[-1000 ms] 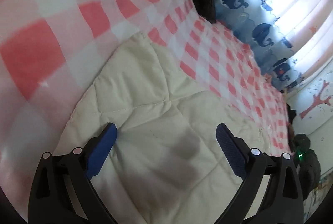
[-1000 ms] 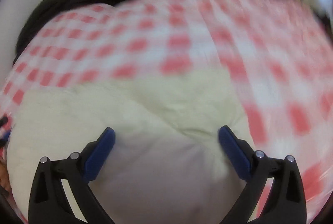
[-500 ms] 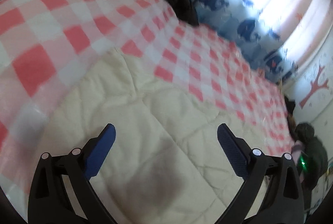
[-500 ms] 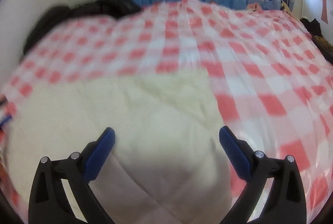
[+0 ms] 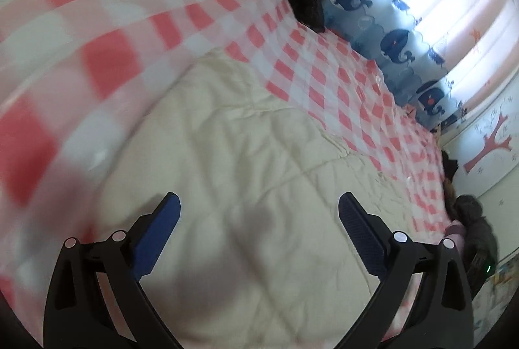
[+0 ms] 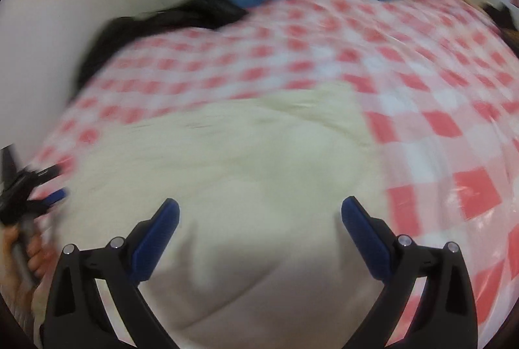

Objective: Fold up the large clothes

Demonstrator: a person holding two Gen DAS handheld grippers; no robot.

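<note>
Daylight is admitted through the curtains [image 5: 431,18], which are blown out to glare. Soft shadows are cast on the cream garment [image 5: 246,238]. Both fisheye views are bent at their edges; the right wrist view is heavily motion-blurred.

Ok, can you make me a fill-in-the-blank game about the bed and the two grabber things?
1. The cream quilted garment lies on a sheet checked in white and ____.
2. Both the left hand-held gripper and the right hand-held gripper have their fingers spread ____.
3. The curtain beyond the bed is printed with dark blue ____.
4. The pads on the fingers are coloured ____.

Missing words: red; open; whales; blue
</note>
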